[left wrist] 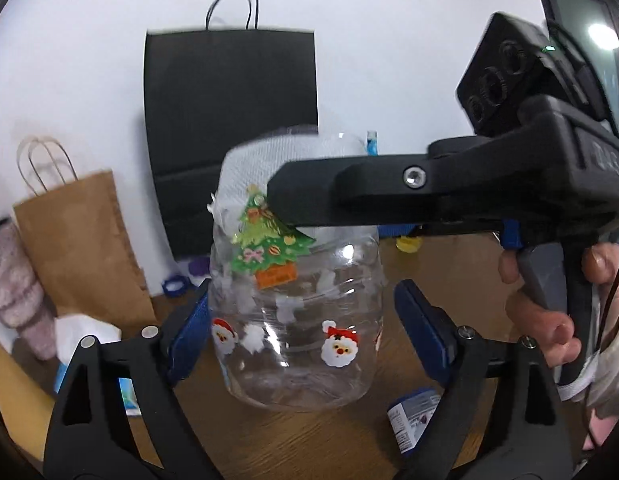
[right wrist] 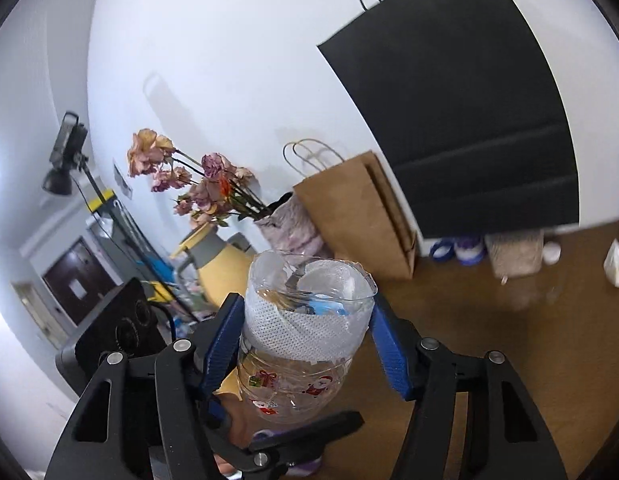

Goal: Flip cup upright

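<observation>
The cup (left wrist: 297, 312) is a clear plastic jar with Santa and Christmas-tree stickers and a white mesh band near its rim. It stands with its open mouth up above the wooden table (left wrist: 429, 264). My right gripper (right wrist: 305, 344) is shut on the cup (right wrist: 301, 340) at the mesh band; it reaches in from the right in the left wrist view (left wrist: 293, 200). My left gripper (left wrist: 301, 332) is open, its blue pads either side of the cup's lower body, the left pad close to it.
A black paper bag (left wrist: 229, 128) and a brown paper bag (left wrist: 81, 240) stand against the white wall. A small labelled bottle (left wrist: 409, 416) lies on the table at the right. Dried flowers (right wrist: 189, 176) and a yellow jug (right wrist: 213, 264) stand at the left.
</observation>
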A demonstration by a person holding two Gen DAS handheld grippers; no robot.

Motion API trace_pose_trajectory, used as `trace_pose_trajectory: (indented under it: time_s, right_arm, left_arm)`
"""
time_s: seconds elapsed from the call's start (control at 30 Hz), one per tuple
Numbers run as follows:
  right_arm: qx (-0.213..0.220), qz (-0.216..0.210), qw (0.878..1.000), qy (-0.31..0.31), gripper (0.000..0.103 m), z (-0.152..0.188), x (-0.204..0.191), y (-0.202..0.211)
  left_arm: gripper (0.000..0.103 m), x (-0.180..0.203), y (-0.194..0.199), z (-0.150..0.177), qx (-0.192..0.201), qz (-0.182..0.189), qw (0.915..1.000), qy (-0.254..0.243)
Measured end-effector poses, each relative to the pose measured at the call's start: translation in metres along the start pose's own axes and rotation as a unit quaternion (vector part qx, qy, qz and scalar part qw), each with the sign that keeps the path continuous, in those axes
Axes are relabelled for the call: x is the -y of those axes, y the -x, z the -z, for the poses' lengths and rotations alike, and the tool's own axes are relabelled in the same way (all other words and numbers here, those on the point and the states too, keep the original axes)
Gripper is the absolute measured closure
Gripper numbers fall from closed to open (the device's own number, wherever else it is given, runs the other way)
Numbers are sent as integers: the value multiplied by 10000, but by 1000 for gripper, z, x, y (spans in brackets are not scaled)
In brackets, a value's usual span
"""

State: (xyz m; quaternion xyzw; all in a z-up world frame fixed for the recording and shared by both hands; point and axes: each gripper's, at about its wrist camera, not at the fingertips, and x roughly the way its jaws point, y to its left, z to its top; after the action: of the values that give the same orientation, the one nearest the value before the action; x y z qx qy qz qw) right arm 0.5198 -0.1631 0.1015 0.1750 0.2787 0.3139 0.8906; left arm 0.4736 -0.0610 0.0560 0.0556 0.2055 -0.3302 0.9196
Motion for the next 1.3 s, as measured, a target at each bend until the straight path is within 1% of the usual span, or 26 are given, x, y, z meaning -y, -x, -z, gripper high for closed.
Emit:
trace_pose_trajectory:
  time_s: [0.03,0.1,0.2,0.33,0.4,0.47,0.5,0.53,0.57,0.6,0.67,0.7,0.73,0.77,0.8,0.83,0.9,0.97,1.0,1.03,1.07,1.1,1.13,1.17,1.23,1.3]
  right_arm:
    - [-21,115,9999,20,35,3,3,-4]
    - [-63,217,9997,20,35,9,8,-10]
    - [-115,325,9994,57,35,21,16,-15]
    - [-130,349,9992,116,34,38,22,-19]
    - [-135,436,9988,181,34,45,22,-22]
    - [-121,551,9981,242,34,56,22,-23]
    - [-142,569,9979,263,34,61,22,-23]
    - [-157,537,9981,261,33,66,22,-23]
    - [-193,492,9983,242,33,71,22,-22]
    - [-235,475,9983,237,33,74,21,-22]
    - [-427,522,9973,293,33,85,19,-24]
    - [-525,566,9963,366,33,90,17,-26]
    - [-730,609,9942,495,33,97,13,-29]
    - [-955,637,9915,614,33,105,10,-33]
    - [-1081,666,9894,710,33,113,8,-35]
    - [-1218,714,9860,883,33,123,4,-36]
    - [-1340,836,9809,1136,33,136,-2,-37]
    - [-1453,888,9765,1324,33,150,-8,-38]
    - [-1504,894,9745,1407,33,159,-10,-38]
    - [-1518,905,9734,1460,33,164,-11,-37]
    - [-1532,920,9722,1515,33,171,-12,-37]
    - [-1548,932,9710,1566,33,177,-12,-36]
    - [-1553,918,9712,1557,33,183,-12,-34]
    - [-1597,829,9721,1503,33,187,-10,-32]
    - [-1636,743,9739,1387,33,193,-8,-28]
    - [-1633,765,9739,1377,33,196,-8,-26]
  left_arm:
    - [18,-3,-4,3,-44,57,9999,77]
    - [18,-10,-8,13,-91,89,9996,257]
    - [18,-15,-12,27,-257,48,9986,469]
    - [17,-10,-6,40,-301,44,9985,465]
    - [17,-9,2,38,-170,56,9984,539]
    - [16,-8,9,43,-150,-17,9966,815]
    - [16,-6,14,46,-114,18,9950,996]
    - [15,-3,19,48,-96,-35,9935,1130]
    - [16,2,23,53,-170,-170,9922,1226]
    - [16,4,27,59,-200,-230,9908,1316]
    - [15,10,34,71,-321,-127,9885,1475]
    - [15,12,36,77,-396,-153,9880,1487]
    - [15,13,36,80,-466,-221,9877,1477]
    - [15,15,36,86,-595,-306,9869,1466]
    - [15,17,36,94,-787,-401,9842,1533]
    - [17,18,35,101,-880,-378,9829,1575]
    - [18,23,35,116,-1039,-349,9809,1606]
    - [31,27,31,130,-1154,-398,9806,1531]
    - [33,28,27,136,-1275,-422,9796,1494]
    - [42,29,23,142,-1418,-410,9779,1483]
    - [46,29,19,147,-1567,-407,9758,1469]
    - [47,32,16,154,-1679,-485,9746,1397]
    - [47,39,18,157,-1639,-627,9775,1168]
    - [47,43,18,159,-1617,-670,9791,1038]
    - [47,51,21,162,-1628,-590,9802,963]
    - [47,55,21,165,-1652,-571,9800,947]
